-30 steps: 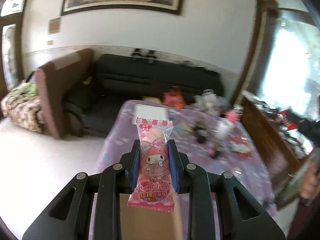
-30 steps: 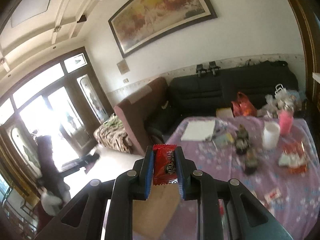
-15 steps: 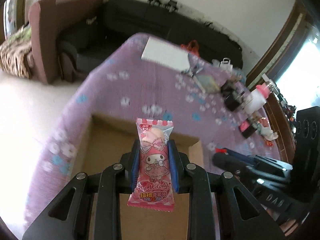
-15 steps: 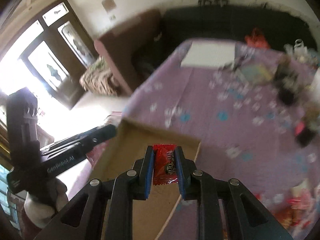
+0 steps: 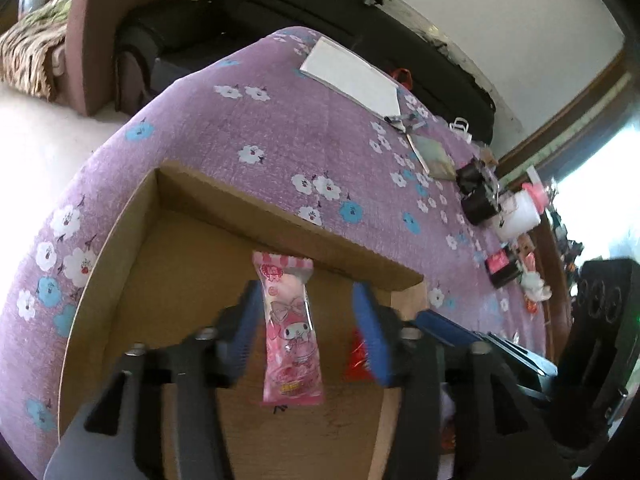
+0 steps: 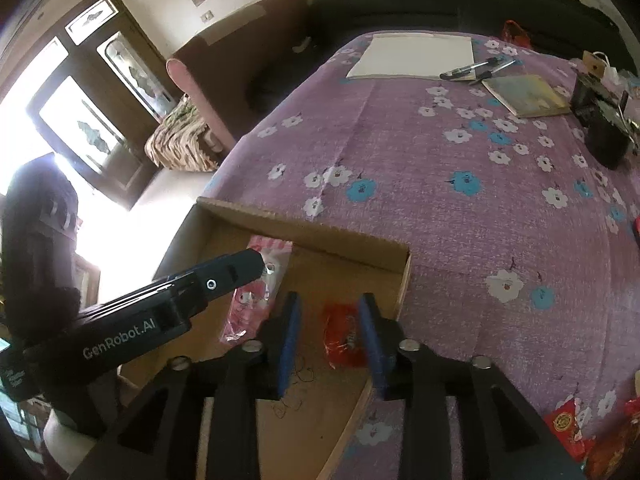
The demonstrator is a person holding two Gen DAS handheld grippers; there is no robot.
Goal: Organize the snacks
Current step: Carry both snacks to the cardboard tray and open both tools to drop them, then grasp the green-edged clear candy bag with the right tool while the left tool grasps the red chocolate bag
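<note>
An open cardboard box [image 5: 280, 220] [image 6: 304, 232] sits on the purple flowered tablecloth. My left gripper [image 5: 306, 332] is open over the box, and the pink My Melody snack packet [image 5: 290, 332] sits loose between its blue pads, inside the box. My right gripper [image 6: 328, 344] is open over the box's right side, and the red candy packet [image 6: 344, 336] lies loose between its pads on the box floor. The red packet also shows in the left wrist view [image 5: 356, 356], partly hidden by a pad. The pink packet shows in the right wrist view [image 6: 256, 296].
A white sheet [image 6: 412, 56], pens [image 6: 472, 68], a booklet [image 6: 524, 96] and black jars [image 6: 600, 128] lie on the far table. Red snack packets [image 6: 576, 428] lie at the right front edge. A dark sofa [image 5: 320, 12] stands behind the table.
Both grippers dropped lower into the box and opened. The pink packet and the red packet were let go and now rest inside the box.
</note>
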